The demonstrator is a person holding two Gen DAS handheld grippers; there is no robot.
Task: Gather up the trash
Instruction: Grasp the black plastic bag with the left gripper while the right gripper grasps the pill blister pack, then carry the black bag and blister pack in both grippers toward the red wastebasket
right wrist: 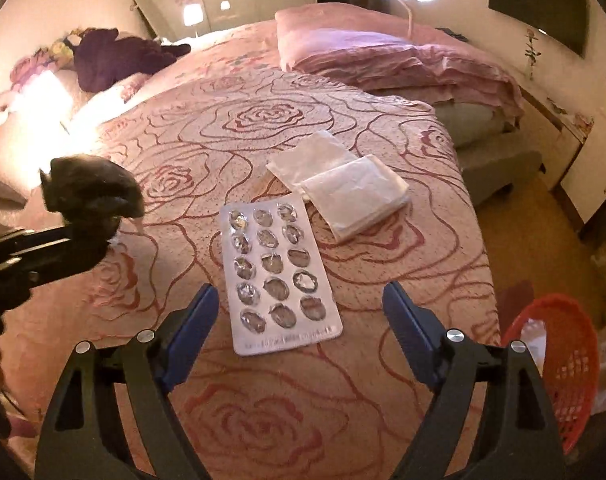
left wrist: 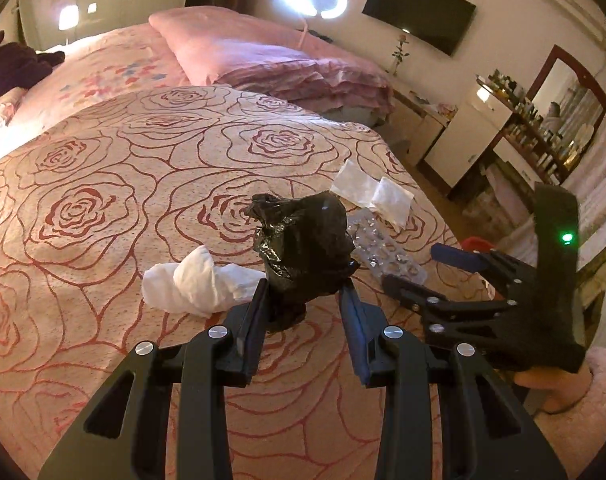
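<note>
My left gripper point(left wrist: 305, 294) is shut on a crumpled black plastic bag point(left wrist: 303, 240) and holds it just above the rose-patterned bedspread point(left wrist: 103, 208). The right wrist view shows the same bag point(right wrist: 91, 190) at the far left. A used silver blister pack point(right wrist: 279, 276) lies flat on the bed. My right gripper point(right wrist: 299, 292) hovers over its near end, open, with a finger on either side and neither touching it. In the left wrist view the right gripper point(left wrist: 417, 268) is beside the pack point(left wrist: 387, 248). A white tissue point(left wrist: 195, 284) lies left of the bag.
Two flat white packets point(right wrist: 343, 188) lie beyond the blister pack. A red mesh basket point(right wrist: 563, 364) stands on the floor off the bed's right edge. A folded pink quilt point(right wrist: 383, 56) and a dark purple garment point(right wrist: 115, 56) lie at the far end.
</note>
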